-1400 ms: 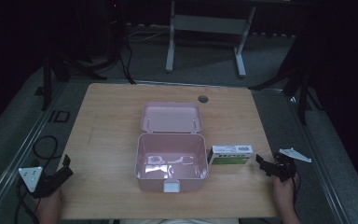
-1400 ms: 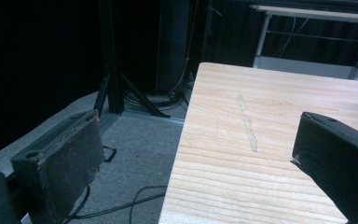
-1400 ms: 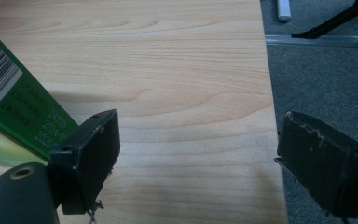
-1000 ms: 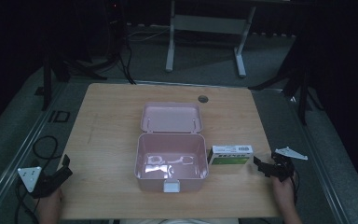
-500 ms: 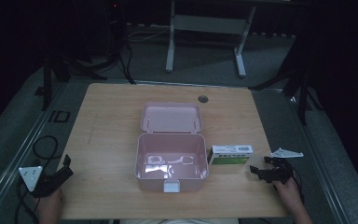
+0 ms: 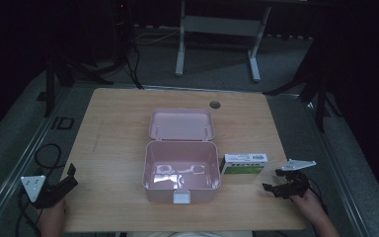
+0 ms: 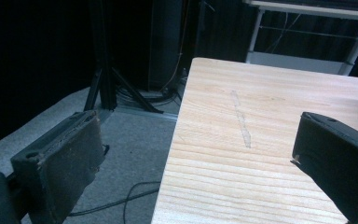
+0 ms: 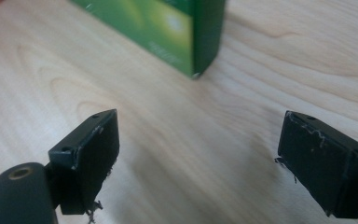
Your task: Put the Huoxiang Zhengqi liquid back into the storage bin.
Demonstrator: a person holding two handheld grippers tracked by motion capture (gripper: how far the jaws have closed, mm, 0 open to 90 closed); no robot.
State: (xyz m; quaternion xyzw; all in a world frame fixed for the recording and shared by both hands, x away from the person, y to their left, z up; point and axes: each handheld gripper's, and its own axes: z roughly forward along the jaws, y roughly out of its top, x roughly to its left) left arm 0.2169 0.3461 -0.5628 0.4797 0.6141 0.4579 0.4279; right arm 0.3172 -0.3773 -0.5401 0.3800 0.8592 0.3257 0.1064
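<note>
Approach step: you are bringing the right gripper (image 6: 275, 184) toward the green-and-white rectangular cardboard carton (image 6: 245, 163), not yet gripping it.

The carton is lying flat on the pale wooden table (image 6: 118, 148), just beside the right wall of the open pink plastic hinged box (image 6: 180, 170); whether the two are touching cannot be told. In the right gripper view you are holding the jaws spread wide and empty, with the carton's (image 8: 177, 32) near corner lying beyond them. You are resting the left gripper (image 6: 66, 180) at the table's front left corner, jaws parted, holding nothing. Judged next: advance until the jaws are straddling the carton's narrow sides, then close before lifting toward the box.
</note>
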